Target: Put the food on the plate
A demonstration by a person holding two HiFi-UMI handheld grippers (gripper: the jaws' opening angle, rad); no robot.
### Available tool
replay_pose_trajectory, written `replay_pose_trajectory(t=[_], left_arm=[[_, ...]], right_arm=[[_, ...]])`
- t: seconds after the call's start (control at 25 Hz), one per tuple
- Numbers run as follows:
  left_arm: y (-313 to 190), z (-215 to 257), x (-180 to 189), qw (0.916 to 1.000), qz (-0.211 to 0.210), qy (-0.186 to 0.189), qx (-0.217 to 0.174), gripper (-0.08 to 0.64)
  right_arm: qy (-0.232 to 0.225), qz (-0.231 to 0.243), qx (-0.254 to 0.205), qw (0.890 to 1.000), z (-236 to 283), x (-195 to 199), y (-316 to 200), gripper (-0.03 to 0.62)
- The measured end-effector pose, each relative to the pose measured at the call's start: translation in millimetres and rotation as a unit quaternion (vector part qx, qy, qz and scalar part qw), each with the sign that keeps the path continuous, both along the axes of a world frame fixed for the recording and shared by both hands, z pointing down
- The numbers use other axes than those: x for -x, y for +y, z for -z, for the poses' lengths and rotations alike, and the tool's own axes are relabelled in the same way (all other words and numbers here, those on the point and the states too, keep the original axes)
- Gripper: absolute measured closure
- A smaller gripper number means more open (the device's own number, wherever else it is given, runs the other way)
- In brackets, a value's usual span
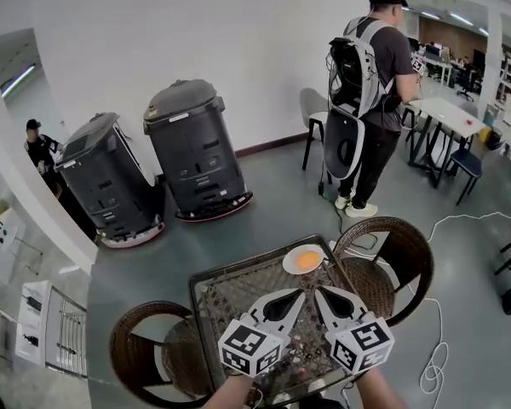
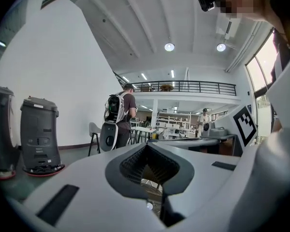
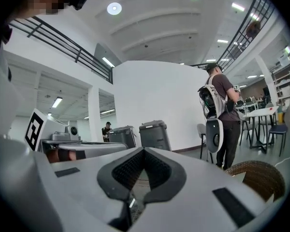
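Observation:
A white plate (image 1: 304, 260) with a round orange thing in its middle sits at the far right corner of the woven-top table (image 1: 230, 292). My left gripper (image 1: 296, 296) and right gripper (image 1: 320, 291) hover side by side over the table's near half, tips pointing toward the plate and well short of it. Both are shut with nothing between the jaws. In the left gripper view the left gripper (image 2: 146, 146) shows closed jaws. The right gripper (image 3: 144, 149) looks the same in its own view. A small reddish spot (image 1: 301, 365) lies under the grippers, too small to identify.
Wicker chairs stand at the table's left (image 1: 145, 348) and right (image 1: 396, 258). Two dark grey wheeled machines (image 1: 192, 147) (image 1: 106, 177) stand by the wall. A person with a backpack (image 1: 370, 100) stands beyond, near a white table (image 1: 447, 113). A cable (image 1: 434, 365) lies on the floor.

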State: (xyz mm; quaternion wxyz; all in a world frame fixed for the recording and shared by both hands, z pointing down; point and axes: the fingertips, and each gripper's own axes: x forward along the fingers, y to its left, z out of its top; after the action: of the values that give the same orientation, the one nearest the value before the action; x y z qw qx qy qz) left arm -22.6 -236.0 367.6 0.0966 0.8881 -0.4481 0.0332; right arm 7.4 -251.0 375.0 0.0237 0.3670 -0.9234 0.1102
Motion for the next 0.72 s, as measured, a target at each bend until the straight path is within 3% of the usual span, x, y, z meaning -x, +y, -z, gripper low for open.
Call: replay_pose_trajectory(t=[0.32, 0.72], left_arm=[[28, 31, -11, 0.9995, -0.02, 0.004, -0.026, 0.551], [42, 34, -26, 0.9991, -0.034, 0.008, -0.023, 0.551]], right_arm=[[0.0, 0.013, -0.048, 0.999, 39, -13, 24, 0.589], [-0.013, 0.01, -0.049, 0.999, 48, -27, 39, 0.589]])
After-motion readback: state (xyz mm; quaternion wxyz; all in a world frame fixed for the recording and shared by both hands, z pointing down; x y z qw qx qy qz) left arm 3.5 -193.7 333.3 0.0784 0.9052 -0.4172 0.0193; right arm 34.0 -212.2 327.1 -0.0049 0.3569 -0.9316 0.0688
